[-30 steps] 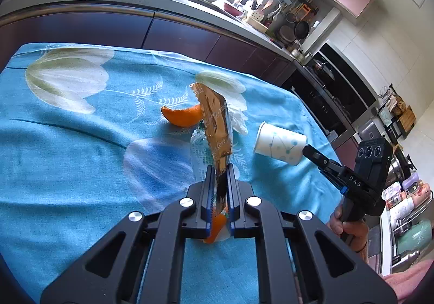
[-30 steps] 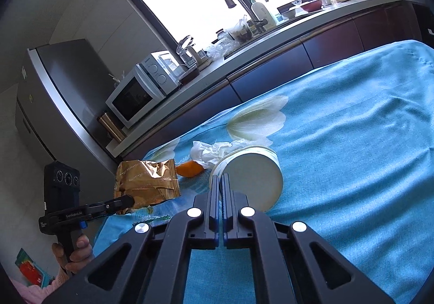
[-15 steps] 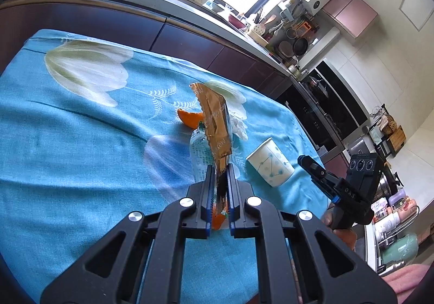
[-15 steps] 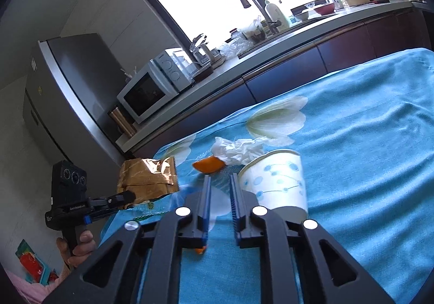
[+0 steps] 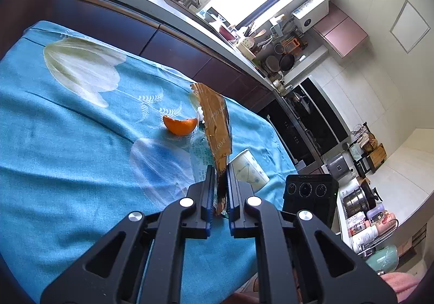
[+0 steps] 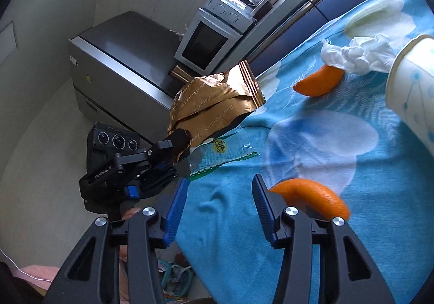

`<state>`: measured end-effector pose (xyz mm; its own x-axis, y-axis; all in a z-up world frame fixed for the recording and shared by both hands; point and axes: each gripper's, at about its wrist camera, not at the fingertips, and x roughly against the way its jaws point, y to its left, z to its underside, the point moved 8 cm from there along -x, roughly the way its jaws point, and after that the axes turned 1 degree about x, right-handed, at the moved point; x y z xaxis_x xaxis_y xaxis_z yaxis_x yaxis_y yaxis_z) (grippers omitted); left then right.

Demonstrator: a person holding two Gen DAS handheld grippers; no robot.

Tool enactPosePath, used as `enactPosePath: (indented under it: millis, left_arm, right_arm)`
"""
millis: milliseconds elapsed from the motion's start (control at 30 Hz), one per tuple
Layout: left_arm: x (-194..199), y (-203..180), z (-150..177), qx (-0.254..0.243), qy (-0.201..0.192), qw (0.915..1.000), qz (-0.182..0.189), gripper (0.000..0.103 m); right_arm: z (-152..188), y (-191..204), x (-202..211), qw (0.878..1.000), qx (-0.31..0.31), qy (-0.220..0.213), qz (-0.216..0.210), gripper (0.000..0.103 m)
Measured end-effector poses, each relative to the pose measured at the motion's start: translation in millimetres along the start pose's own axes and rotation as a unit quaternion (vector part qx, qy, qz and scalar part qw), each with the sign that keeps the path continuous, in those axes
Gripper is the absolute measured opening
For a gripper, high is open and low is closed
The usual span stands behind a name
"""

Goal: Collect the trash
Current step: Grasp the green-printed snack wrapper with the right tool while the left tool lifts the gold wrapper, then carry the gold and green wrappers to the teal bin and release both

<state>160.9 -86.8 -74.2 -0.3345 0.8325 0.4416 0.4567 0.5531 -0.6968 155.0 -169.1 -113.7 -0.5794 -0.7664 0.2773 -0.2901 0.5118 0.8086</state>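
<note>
My left gripper (image 5: 219, 169) is shut on a gold snack wrapper (image 5: 217, 124), holding it above the blue tablecloth (image 5: 67, 146); it also shows in the right wrist view (image 6: 214, 105). My right gripper (image 6: 218, 190) is open and empty, low over the cloth near its front edge. An orange peel (image 6: 312, 195) lies just right of its right finger. A second peel (image 6: 317, 82), crumpled white tissue (image 6: 358, 54), a paper cup (image 6: 415, 92) and a clear green-edged wrapper (image 6: 222, 157) lie on the cloth.
A kitchen counter with a microwave (image 6: 214, 35) and a grey fridge (image 6: 119, 59) stand behind the table. A trash bag with litter (image 6: 173, 279) sits on the floor below the table's edge. The right gripper's body (image 5: 309, 195) is beside the cup (image 5: 249, 171).
My right gripper let go of the paper cup, opened wide and swung left and down toward the near orange peel. The cup now stands apart at the right. My left gripper still holds the gold wrapper.
</note>
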Motion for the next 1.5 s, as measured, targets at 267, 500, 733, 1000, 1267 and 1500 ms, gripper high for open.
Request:
enactPosePath:
  millis: [267,500,733,1000,1267,1500]
  left_arm:
    - [7,2,7,0.021,0.003,0.9993,0.032,0.009]
    - [16,16,9,0.028,-0.004,0.9995,0.014,0.009]
    - [43,42,5,0.051,-0.038,0.998,-0.008,0.007]
    - [89,73,6,0.066,-0.072,0.9943,-0.043,0.006]
    - [157,99,15,0.055,-0.106,0.9858,-0.119,0.006]
    - [217,123,26,0.059,-0.14,0.9726,-0.176,0.006]
  right_arm:
    - [0,1,-17,0.996,-0.06,0.004,-0.066,0.039]
    - [-3,5,-19,0.996,-0.05,-0.008,-0.068,0.007]
    - [-1,4,-22,1.0,-0.004,0.009,0.0,0.004]
    - [4,10,-44,0.999,0.018,0.032,0.024,0.004]
    - [11,39,-87,0.995,0.061,0.073,0.021,0.004]
    - [16,64,-142,0.988,0.099,0.116,0.008,0.004]
